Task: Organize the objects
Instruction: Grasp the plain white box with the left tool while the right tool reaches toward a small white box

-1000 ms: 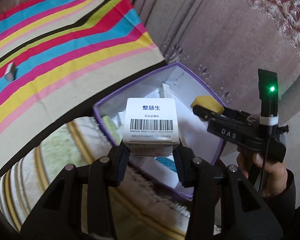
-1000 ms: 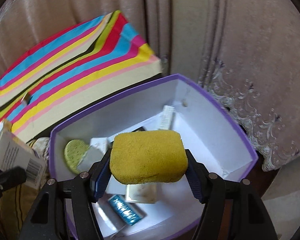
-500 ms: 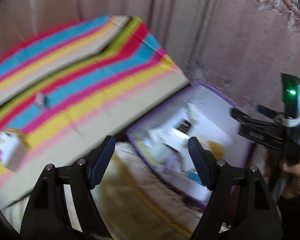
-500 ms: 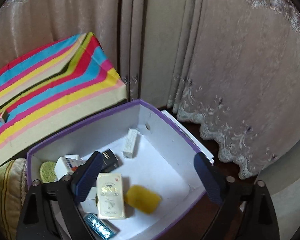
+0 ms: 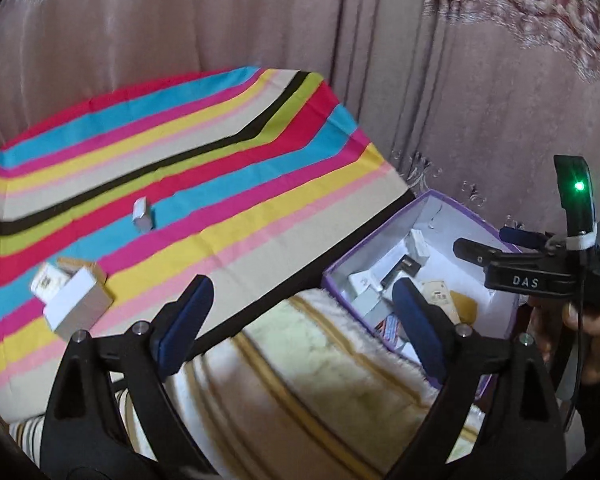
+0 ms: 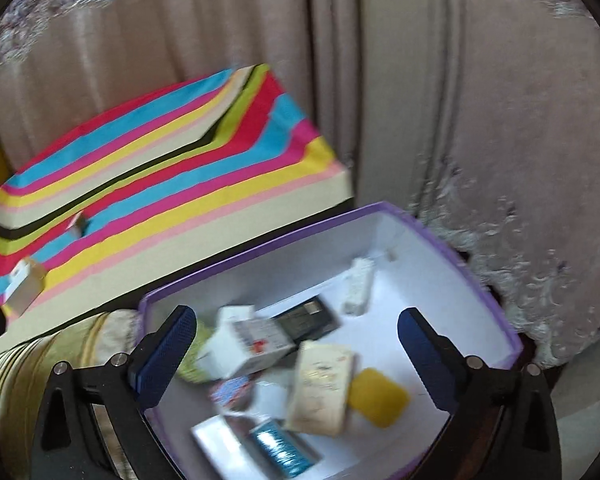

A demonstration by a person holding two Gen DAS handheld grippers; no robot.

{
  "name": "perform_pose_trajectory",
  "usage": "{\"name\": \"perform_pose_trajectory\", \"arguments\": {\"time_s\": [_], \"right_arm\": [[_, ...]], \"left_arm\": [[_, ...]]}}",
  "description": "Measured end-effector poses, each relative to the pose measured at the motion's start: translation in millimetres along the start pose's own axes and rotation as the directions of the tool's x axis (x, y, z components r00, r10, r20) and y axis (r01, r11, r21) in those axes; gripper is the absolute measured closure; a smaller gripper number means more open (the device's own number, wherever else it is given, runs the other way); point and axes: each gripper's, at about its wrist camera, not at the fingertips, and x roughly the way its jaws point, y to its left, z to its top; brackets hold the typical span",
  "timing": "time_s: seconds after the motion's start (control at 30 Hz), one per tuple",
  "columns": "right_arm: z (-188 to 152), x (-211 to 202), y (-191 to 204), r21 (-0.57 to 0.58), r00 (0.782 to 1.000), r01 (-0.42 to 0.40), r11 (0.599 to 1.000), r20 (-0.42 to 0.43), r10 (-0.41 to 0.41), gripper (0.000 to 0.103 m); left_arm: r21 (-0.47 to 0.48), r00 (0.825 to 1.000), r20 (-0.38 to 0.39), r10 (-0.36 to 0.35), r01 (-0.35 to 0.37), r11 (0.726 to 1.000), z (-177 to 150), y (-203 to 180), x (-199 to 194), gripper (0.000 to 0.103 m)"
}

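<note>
Fingers of the left gripper (image 5: 302, 320) have just been spreading apart and hold nothing; it tilts downward over a cream cushion (image 5: 340, 380). The right gripper (image 6: 296, 344), fingers also just released and wide, angles down over a purple box (image 6: 452, 240). Inside the box lie a yellow sponge (image 6: 378, 398), small cartons and a blue packet, loosely jumbled. Farther left, on the striped cloth (image 5: 220, 184), sit a white carton (image 5: 74, 300) and a small box (image 5: 142, 220). A hand (image 5: 592, 332) grips the right gripper's handle.
</note>
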Motion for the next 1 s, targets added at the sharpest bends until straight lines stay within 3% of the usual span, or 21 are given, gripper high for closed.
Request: {"name": "perform_pose_trajectory", "arguments": {"time_s": [0.23,0.43,0.53,0.63,1.0], "right_arm": [[-2,4,45,-0.059,0.996,-0.083,0.995,-0.025,0.082,0.001],[-5,7,78,-0.087,0.989,-0.141,0.986,-0.056,0.136,0.001],[-7,10,91,-0.092,0.984,-0.164,0.982,-0.078,0.157,0.001],[-9,14,100,-0.098,0.980,-0.183,0.978,-0.100,0.174,0.001],[-9,22,132,-0.142,0.970,-0.221,0.965,-0.137,0.202,0.001]], "left_arm": [[-0.131,1.000,-0.014,0.028,-0.029,0.991,-11,45,-9,0.011],[-0.281,0.994,-0.049,0.093,-0.103,0.954,-21,89,-10,0.011],[-0.373,0.990,-0.061,0.131,-0.144,0.916,-29,113,-12,0.011],[-0.473,0.983,-0.088,0.163,-0.185,0.861,-37,140,-12,0.011],[-0.670,0.955,-0.200,0.217,-0.295,0.681,-48,204,10,0.010]]}}
